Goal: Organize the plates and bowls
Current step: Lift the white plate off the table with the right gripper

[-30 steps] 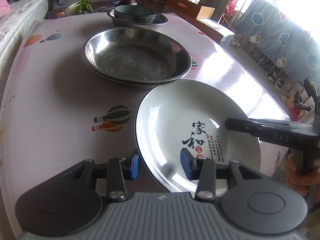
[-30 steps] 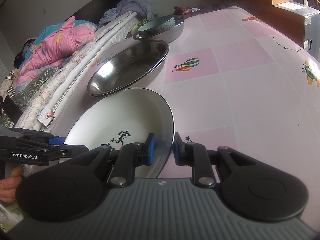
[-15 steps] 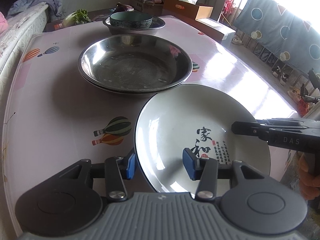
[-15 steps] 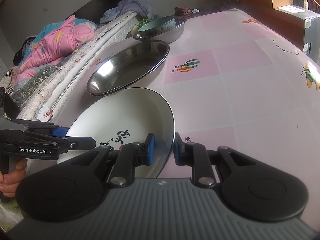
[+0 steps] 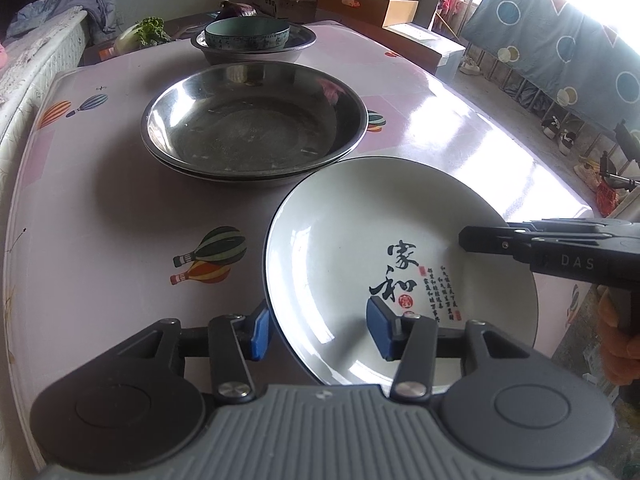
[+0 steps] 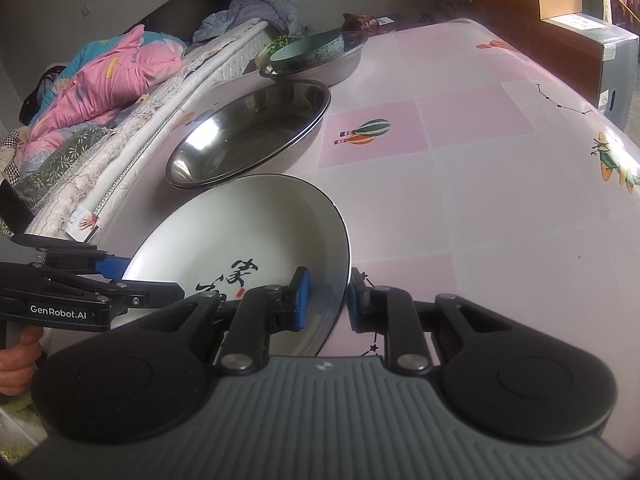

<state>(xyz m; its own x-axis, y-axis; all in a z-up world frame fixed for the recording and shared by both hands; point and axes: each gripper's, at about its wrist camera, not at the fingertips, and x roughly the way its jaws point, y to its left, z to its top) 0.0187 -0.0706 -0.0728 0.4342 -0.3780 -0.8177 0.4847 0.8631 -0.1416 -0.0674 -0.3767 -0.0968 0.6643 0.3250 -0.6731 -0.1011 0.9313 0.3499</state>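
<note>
Since one second ago, the left tool (image 5: 318,330) has widened its gap around the plate (image 5: 352,256) rim, and the view past it takes in more of the far bowls. Left tool state: released. Its jaws straddle the near-left rim of the plate, one blue pad outside the rim and one inside over the plate floor, with neither pad pressing. The last two steps of the widening are small, so the jaws stand nearly steady. Right tool (image 6: 325,297) state: clenched on the plate. Its two pads sit on either side of the plate's right rim, one inside and one outside, close against it. The plate is white with a dark edge and black characters near its middle. It lies at the near edge of the surface (image 5: 100,216), tilted slightly with the right-tool side raised. Just beyond the plate stand two nested steel bowls (image 5: 252,128); the plate rim overlaps their near edge in the left view. Farther back, a green bowl (image 5: 247,33) sits inside a steel basin (image 5: 296,50). A bed (image 6: 112,80) with pink bedding runs beside the surface.
</note>
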